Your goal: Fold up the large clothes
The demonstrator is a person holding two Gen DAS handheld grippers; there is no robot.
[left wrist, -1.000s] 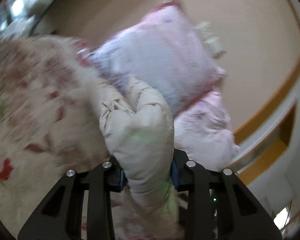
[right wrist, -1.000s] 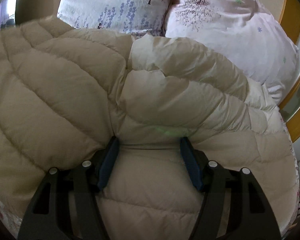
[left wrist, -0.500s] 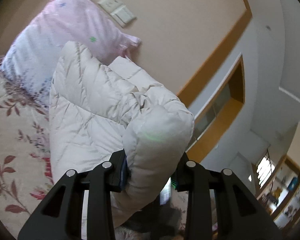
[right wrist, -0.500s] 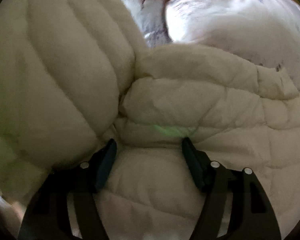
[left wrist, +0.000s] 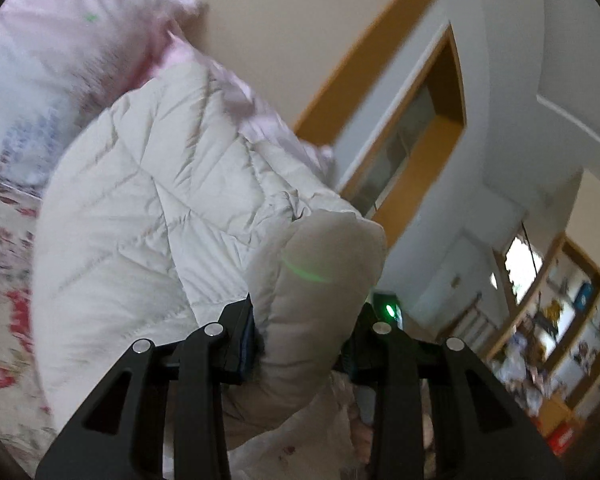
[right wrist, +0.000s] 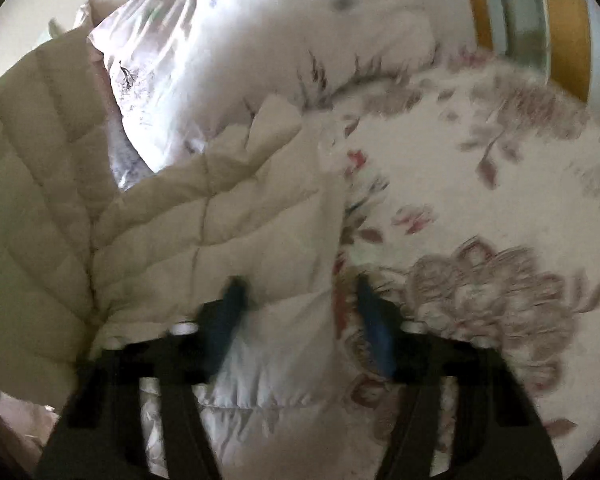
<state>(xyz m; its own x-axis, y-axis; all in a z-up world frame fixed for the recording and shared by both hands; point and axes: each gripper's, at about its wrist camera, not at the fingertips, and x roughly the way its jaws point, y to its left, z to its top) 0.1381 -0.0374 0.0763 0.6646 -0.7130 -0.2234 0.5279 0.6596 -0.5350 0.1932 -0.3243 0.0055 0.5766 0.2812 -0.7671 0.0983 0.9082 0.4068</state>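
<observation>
A cream quilted puffer jacket (left wrist: 148,216) hangs lifted above the flowered bedspread (left wrist: 4,280). My left gripper (left wrist: 306,316) is shut on a thick fold of the jacket and holds it up in the air. In the right wrist view the jacket (right wrist: 204,224) lies to the left and its edge runs between my fingers. My right gripper (right wrist: 300,312) has its fingers apart, with a flap of jacket between them; the view is blurred and I cannot tell whether they clamp it.
Pink and white pillows (left wrist: 40,64) lie at the head of the bed, also in the right wrist view (right wrist: 284,32). The flowered bedspread (right wrist: 480,208) spreads to the right. A wall with orange wooden trim (left wrist: 420,120) and shelves (left wrist: 560,320) stand beyond.
Both grippers swung with the jacket. The right view turned from being filled by jacket to showing the bedspread on the right. The left gripper kept its hold and rose further.
</observation>
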